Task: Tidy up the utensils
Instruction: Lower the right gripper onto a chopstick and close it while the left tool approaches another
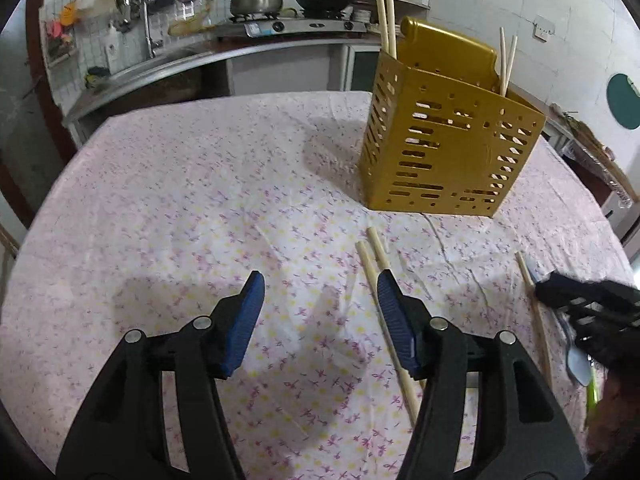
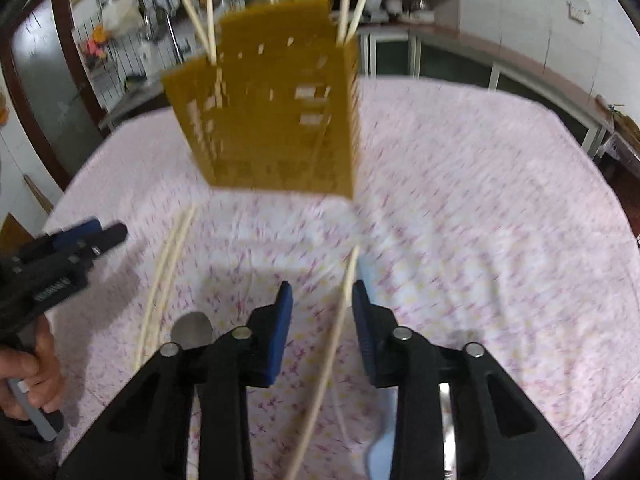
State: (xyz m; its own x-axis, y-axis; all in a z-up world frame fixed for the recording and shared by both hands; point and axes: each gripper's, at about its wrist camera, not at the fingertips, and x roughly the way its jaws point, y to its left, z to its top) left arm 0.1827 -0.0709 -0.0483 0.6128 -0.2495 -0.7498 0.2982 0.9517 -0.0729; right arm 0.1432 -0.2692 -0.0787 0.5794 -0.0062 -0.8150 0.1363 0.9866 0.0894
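Observation:
A gold slotted utensil holder (image 1: pixel 448 136) stands on the floral tablecloth (image 1: pixel 180 200) with several chopsticks upright in it; it also shows blurred in the right wrist view (image 2: pixel 276 112). Two loose chopsticks (image 1: pixel 370 272) lie on the cloth by my left gripper's right finger. My left gripper (image 1: pixel 320 292) is open and empty above the cloth. My right gripper (image 2: pixel 322 298) is open, low over a single chopstick (image 2: pixel 340 312) that lies between its fingers. A metal spoon (image 2: pixel 192 330) lies to its left, and a pale blue utensil (image 2: pixel 366 276) lies by its right finger.
The right gripper (image 1: pixel 588 304) shows at the right edge of the left wrist view, over a chopstick (image 1: pixel 534 304) and a spoon (image 1: pixel 578 362). The left gripper (image 2: pixel 68 256) and hand show at the left of the right wrist view. A kitchen counter with stove (image 1: pixel 296 24) stands behind.

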